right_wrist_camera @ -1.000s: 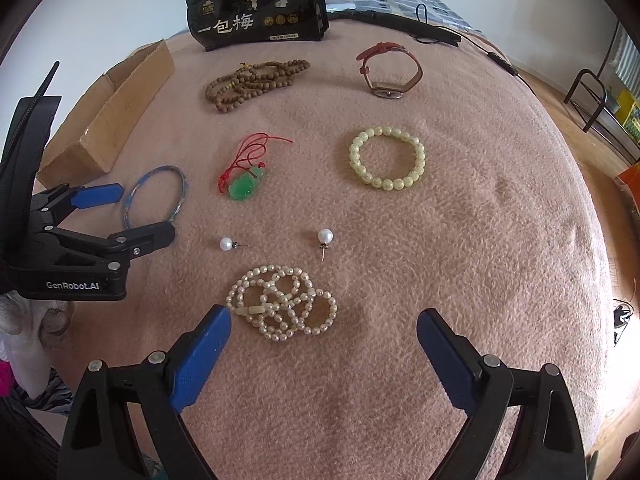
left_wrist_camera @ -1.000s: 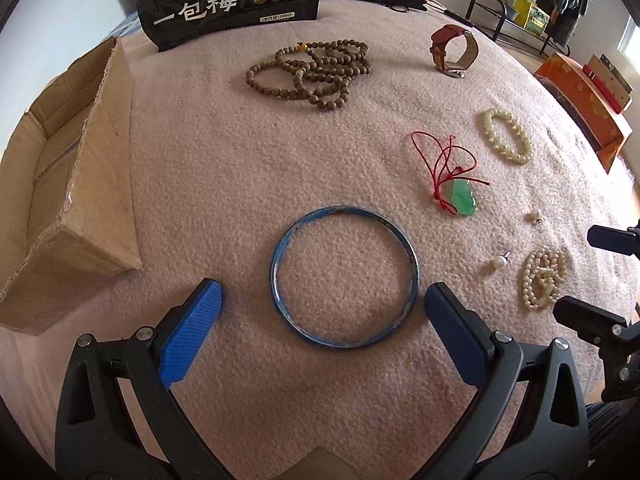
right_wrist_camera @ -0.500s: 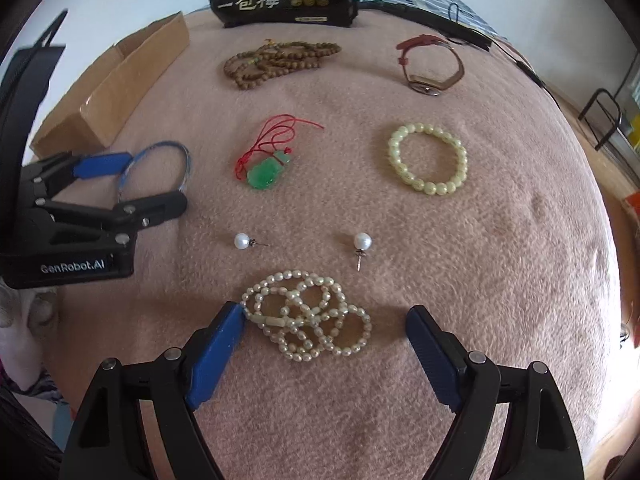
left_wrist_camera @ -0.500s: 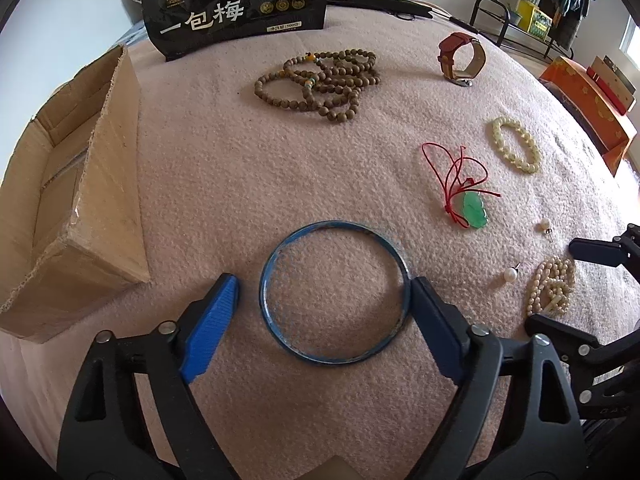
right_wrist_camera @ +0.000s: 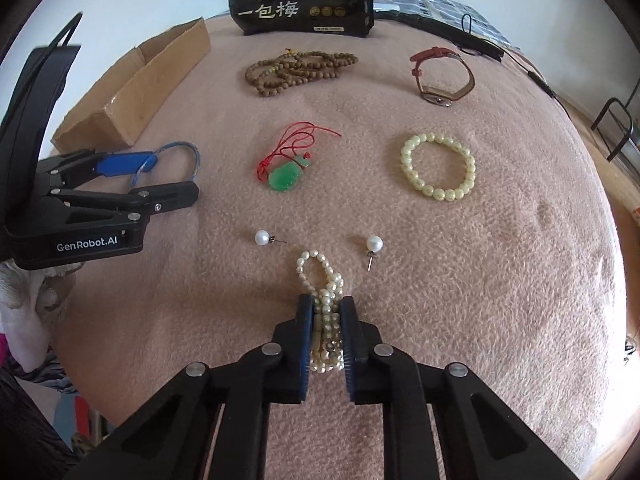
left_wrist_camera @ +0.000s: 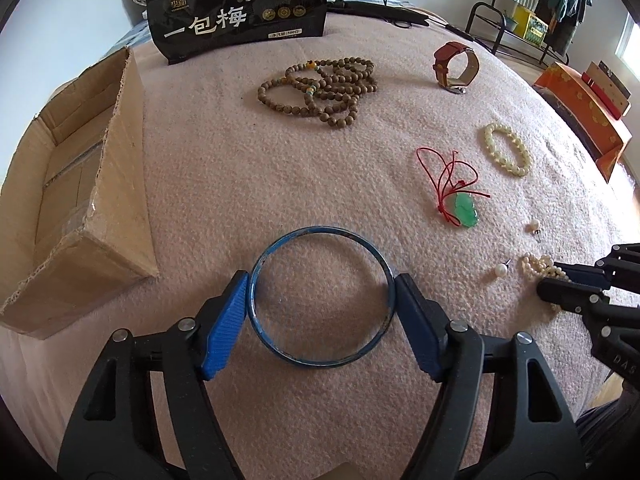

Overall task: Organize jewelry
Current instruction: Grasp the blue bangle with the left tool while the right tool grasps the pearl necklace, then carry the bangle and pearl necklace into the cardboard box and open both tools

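My left gripper (left_wrist_camera: 320, 300) is shut on the blue bangle (left_wrist_camera: 320, 234), its blue pads touching the ring's two sides on the pink blanket. It also shows in the right wrist view (right_wrist_camera: 172, 172). My right gripper (right_wrist_camera: 326, 320) is shut on the pearl necklace (right_wrist_camera: 320, 268), bunched between its pads. Two pearl earrings (right_wrist_camera: 262, 237) (right_wrist_camera: 375, 244) lie just beyond it. A green jade pendant on red cord (right_wrist_camera: 286, 174), a pale bead bracelet (right_wrist_camera: 438, 166), a wooden bead strand (right_wrist_camera: 300, 70) and a red-strapped watch (right_wrist_camera: 442, 76) lie farther back.
An open cardboard box (left_wrist_camera: 72, 184) stands at the left of the blanket. A black snack bag (left_wrist_camera: 236, 4) stands at the back. An orange box (left_wrist_camera: 584, 112) and a clothes rack are off the blanket at the right.
Both grippers have moved forward and closed. The left one closed onto the blue bangle. The right one closed onto the pearl necklace and squeezed it together.
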`<state>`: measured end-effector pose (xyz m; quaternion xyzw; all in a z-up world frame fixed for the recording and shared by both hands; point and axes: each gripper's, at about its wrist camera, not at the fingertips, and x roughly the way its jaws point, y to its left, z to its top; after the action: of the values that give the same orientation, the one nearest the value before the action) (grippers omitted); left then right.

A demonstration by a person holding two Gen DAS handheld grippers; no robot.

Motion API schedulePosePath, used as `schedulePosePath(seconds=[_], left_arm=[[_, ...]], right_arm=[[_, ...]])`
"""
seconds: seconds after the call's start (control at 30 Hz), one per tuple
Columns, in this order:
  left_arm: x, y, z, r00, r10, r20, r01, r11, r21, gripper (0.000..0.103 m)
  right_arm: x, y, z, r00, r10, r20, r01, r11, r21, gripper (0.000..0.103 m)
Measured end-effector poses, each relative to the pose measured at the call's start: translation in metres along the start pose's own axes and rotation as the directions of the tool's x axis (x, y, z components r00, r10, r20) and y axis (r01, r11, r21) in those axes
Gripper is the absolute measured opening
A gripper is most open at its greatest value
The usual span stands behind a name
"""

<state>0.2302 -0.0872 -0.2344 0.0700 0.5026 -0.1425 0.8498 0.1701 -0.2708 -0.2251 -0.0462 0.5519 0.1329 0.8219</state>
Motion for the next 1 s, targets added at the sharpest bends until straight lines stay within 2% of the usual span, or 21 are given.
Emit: schedulePosePath(seconds=[0.2, 0.23, 0.63, 0.83, 1.0], left_arm=[[-0.009, -0.004, -0.005, 1.0, -0.003, 0.009, 0.003, 1.0, 0.017, 0.074], [-0.011, -0.005, -0.006, 1.0, -0.003, 0.013, 0.003, 1.0, 0.021, 0.074], [-0.049, -0.003, -0.001, 0.996, -0.008, 0.092, 0.006, 1.0, 0.026, 0.074], [-0.072, 0.006, 0.006, 0.991, -0.012, 0.13, 0.011, 1.0, 0.008, 0.074], [-0.1, 0.021, 0.014, 0.984, -0.007, 0.18, 0.011, 1.0, -0.02, 0.074]], right_arm=[[-0.011, -0.01, -0.005, 0.999, 0.039, 0.018, -0.039, 0.998, 0.04, 0.008], [-0.014, -0.011, -0.006, 0.999, 0.041, 0.025, -0.042, 0.998, 0.042, 0.005], [-0.055, -0.017, 0.009, 0.987, 0.057, 0.148, -0.068, 0.995, 0.07, 0.005], [-0.082, -0.016, 0.025, 0.97, 0.079, 0.229, -0.102, 0.991, 0.088, 0.005], [-0.107, -0.003, 0.048, 0.946, 0.099, 0.31, -0.128, 0.989, 0.073, 0.005]])
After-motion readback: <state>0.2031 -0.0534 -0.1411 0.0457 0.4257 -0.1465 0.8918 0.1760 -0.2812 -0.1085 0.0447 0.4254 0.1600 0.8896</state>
